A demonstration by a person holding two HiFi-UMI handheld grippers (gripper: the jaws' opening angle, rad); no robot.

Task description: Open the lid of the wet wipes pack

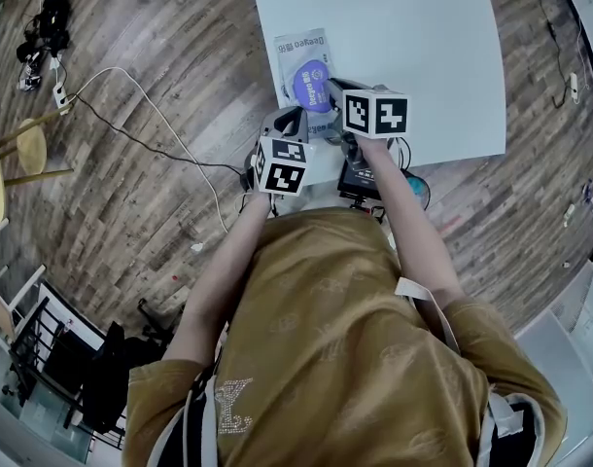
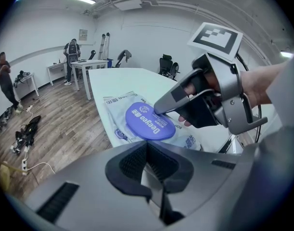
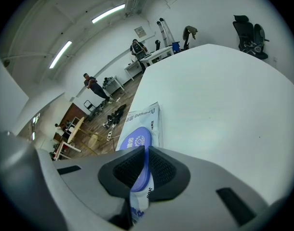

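Task barely started, by my read: the wet wipes pack (image 1: pixel 298 52) lies flat on the white table (image 1: pixel 403 37) at upper centre of the head view, close to the table's near edge; its round blue lid (image 1: pixel 310 84) looks down and not yet swung open, flat against the pack in the left gripper view (image 2: pixel 147 121); what seems done is the grasp, what is left is the lift and fold-back of the lid. The right gripper (image 3: pixel 144 170) has its jaws closed on the lid's near edge, blue plastic showing between the pads at lower centre of its own view, with a strip of the pack wrapper just below it; in the left gripper view its tip (image 2: pixel 161 109) touches the lid's right rim at centre frame. The left gripper (image 2: pixel 147 165) has its jaws together with nothing between them, and sits just short of the pack, pointing at it, not touching it; it could pin the pack down, though it does not now. Pose: both forearms reach forward from the body and close together at centre of the head view; the left gripper (image 1: pixel 295 123) is just below and left of the right gripper (image 1: pixel 328 88), marker cubes facing up.
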